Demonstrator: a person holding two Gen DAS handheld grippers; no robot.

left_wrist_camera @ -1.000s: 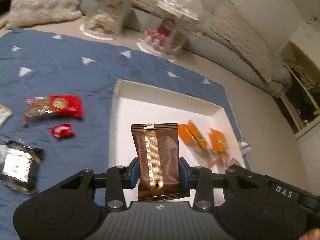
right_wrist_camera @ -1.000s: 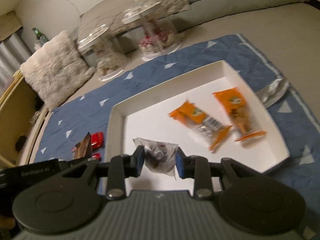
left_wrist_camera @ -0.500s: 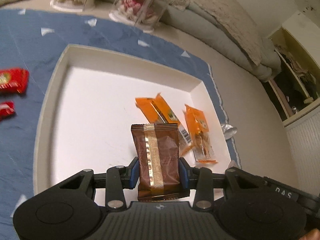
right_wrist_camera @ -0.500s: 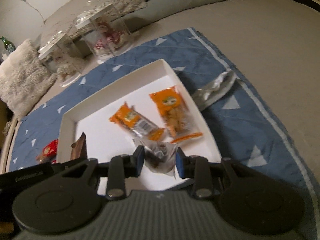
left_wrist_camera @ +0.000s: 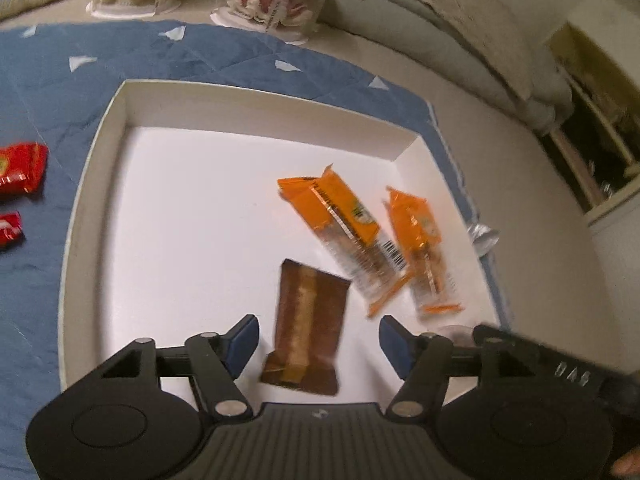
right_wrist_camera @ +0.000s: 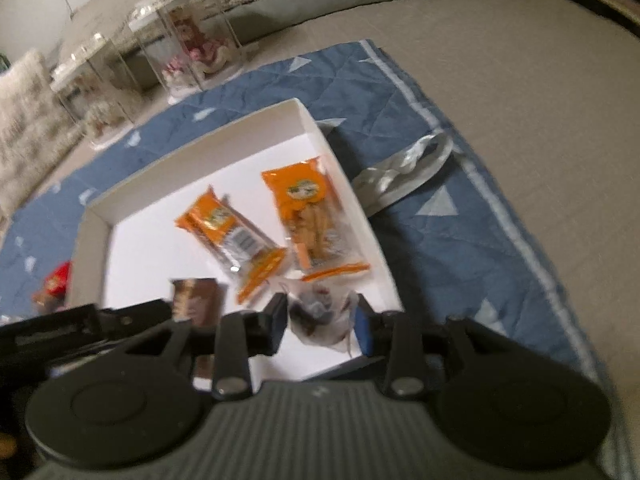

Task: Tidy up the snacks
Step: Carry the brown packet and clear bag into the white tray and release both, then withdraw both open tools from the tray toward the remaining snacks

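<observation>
Two orange snack packs (left_wrist_camera: 340, 224) lie in the white tray (left_wrist_camera: 100, 152); both grippers' jaws, just opening, release a brown packet (left_wrist_camera: 308, 320) and clear pouch (right_wrist_camera: 320, 316); red packets (left_wrist_camera: 20, 168) at left edge remain outside.

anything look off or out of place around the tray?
One oddity: a silver wrapper lies crumpled on the blue mat outside the white tray's right wall, apart from the snacks. Two red packets also sit on the mat left of the tray. Nothing looks spilled or torn.
</observation>
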